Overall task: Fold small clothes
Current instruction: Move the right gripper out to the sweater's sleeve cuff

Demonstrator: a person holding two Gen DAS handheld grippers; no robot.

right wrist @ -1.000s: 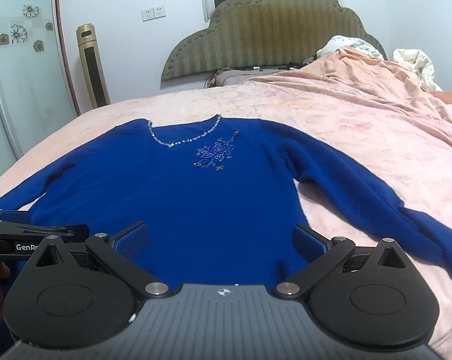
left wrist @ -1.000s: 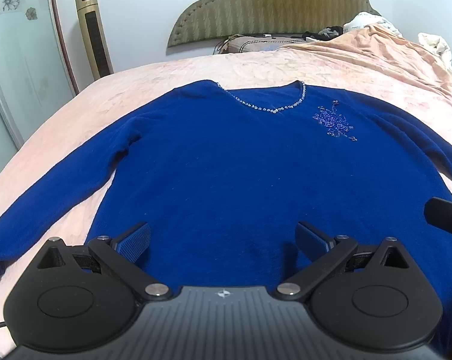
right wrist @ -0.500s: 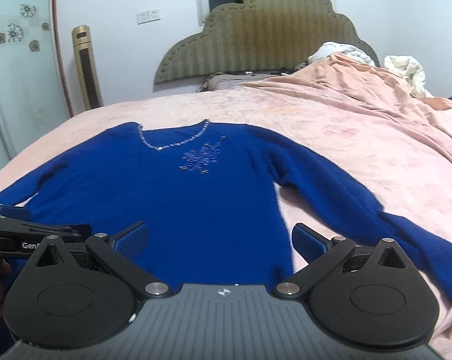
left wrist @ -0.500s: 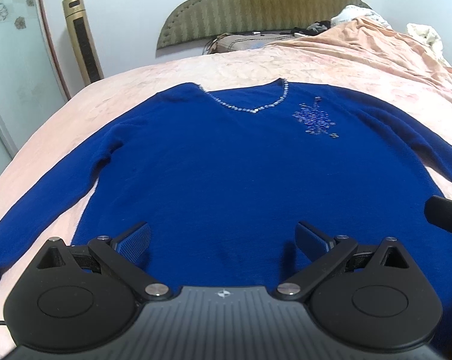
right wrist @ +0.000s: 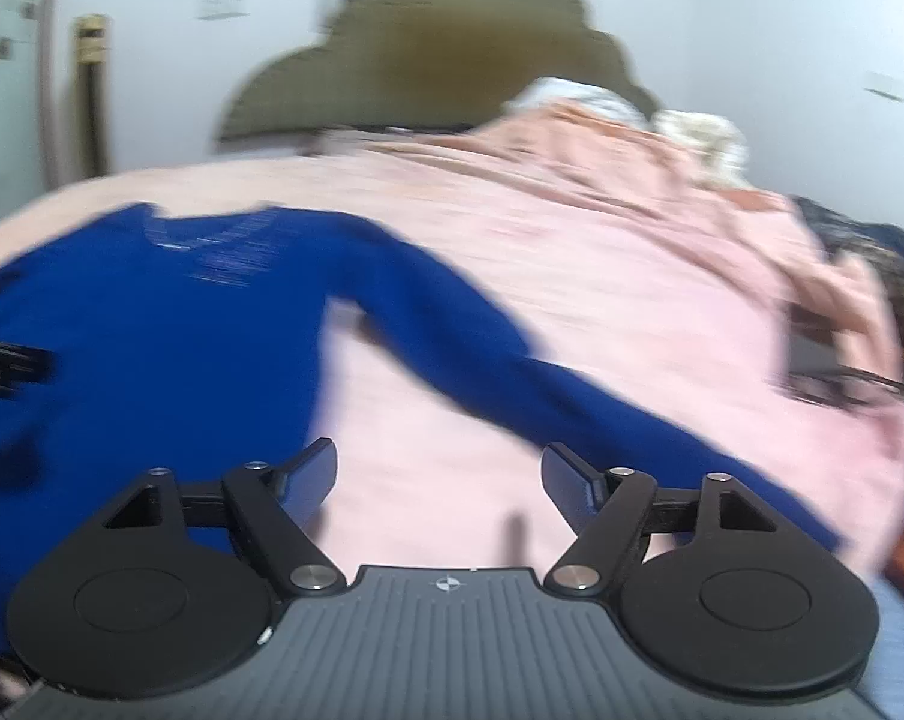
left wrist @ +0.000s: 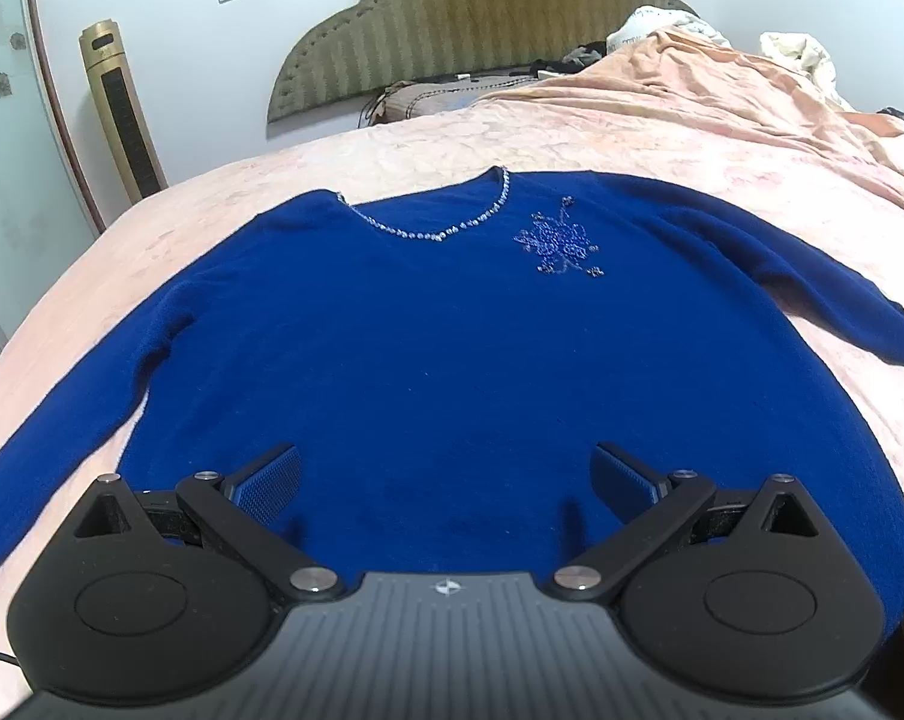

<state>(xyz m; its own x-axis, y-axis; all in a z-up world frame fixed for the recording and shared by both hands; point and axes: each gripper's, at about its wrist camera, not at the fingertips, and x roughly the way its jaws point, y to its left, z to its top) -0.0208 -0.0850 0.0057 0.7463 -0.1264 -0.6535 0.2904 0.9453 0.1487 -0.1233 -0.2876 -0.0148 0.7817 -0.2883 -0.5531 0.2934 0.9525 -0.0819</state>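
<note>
A blue long-sleeved sweater (left wrist: 440,348) lies flat, face up, on the pink bedspread (left wrist: 661,138), with a beaded neckline (left wrist: 434,234) and a beaded flower (left wrist: 556,243) on the chest. My left gripper (left wrist: 446,477) is open and empty above the sweater's lower hem. In the blurred right wrist view, the sweater's body (right wrist: 140,312) is at the left and its right sleeve (right wrist: 511,372) runs down to the right. My right gripper (right wrist: 440,474) is open and empty above the bedspread, between the body and the sleeve.
An olive padded headboard (left wrist: 469,18) and pillows stand at the far end of the bed. A rumpled peach blanket (left wrist: 751,96) lies at the far right. A gold tower fan (left wrist: 122,114) stands by the wall at the left. The left gripper's body (right wrist: 2,363) shows at the right view's left edge.
My right gripper has swung quickly to the right, off the sweater's body toward the right sleeve, and its jaws have narrowed a little. My left gripper has pulled back slightly and stays open.
</note>
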